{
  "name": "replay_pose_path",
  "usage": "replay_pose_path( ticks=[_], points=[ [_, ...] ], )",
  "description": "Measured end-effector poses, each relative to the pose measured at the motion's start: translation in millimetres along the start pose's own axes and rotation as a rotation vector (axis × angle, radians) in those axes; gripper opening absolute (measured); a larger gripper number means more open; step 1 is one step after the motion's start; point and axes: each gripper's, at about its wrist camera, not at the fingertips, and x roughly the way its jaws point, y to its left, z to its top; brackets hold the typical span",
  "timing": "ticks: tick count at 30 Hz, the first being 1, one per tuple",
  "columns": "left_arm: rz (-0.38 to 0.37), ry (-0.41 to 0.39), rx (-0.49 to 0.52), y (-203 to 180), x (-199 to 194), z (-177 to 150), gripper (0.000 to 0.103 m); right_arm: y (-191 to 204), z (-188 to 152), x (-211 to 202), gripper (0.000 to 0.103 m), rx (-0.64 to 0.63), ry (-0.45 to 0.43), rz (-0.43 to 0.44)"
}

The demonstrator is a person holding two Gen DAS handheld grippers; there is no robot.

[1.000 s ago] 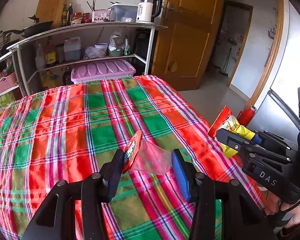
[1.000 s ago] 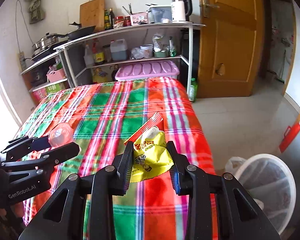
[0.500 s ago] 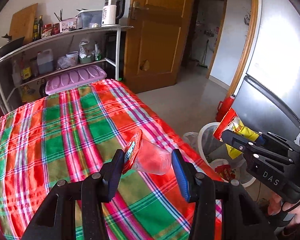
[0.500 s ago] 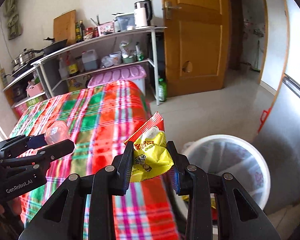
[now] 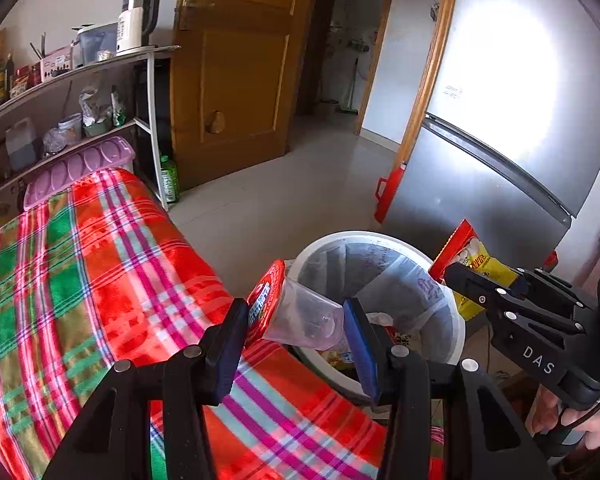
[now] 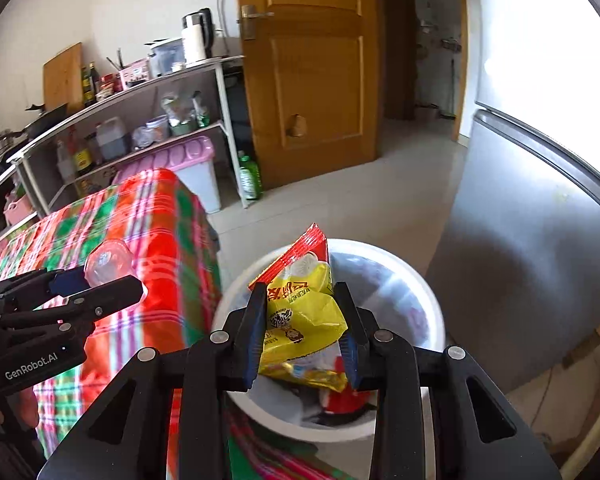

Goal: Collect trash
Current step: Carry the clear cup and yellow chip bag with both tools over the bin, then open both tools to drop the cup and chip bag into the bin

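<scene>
Both claws loaded at the bin

Low in frame, the left gripper (image 5: 296,330) clamps a clear cup (image 5: 300,316); the right gripper (image 6: 302,330) pinches a yellow snack bag (image 6: 304,312) above the white bin (image 6: 432,304), plaid-covered table (image 5: 100,280) left, fridge (image 6: 540,220) beyond.

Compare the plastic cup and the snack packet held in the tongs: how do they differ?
The plastic cup is clear and rigid with a red foil lid; the snack packet is opaque yellow and red, soft and crumpled. The left tongs hold the cup on its side; the right tongs hold the packet upright. Both hang near the white bin.
</scene>
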Motion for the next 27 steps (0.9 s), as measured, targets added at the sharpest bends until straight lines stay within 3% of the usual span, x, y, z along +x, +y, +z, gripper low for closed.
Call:
replay_pose_path(
  ticks=[12, 22, 25, 27],
  points=[
    [-0.005, 0.063, 0.066, -41, 49, 4, 0.049, -32, -21, 28, 0.034, 0.019, 0.093, -0.044],
    [0.005, 0.137, 0.052, -46, 82, 0, 0.049, -49, -31, 55, 0.035, 0.032, 0.17, -0.081],
    [0.007, 0.136, 0.057, -47, 84, -1, 0.057, -52, -32, 60, 0.055, 0.037, 0.182, -0.075],
    [-0.003, 0.14, 0.048, -46, 85, -1, 0.06, -53, -33, 61, 0.059, 0.047, 0.18, -0.075]
  ],
)
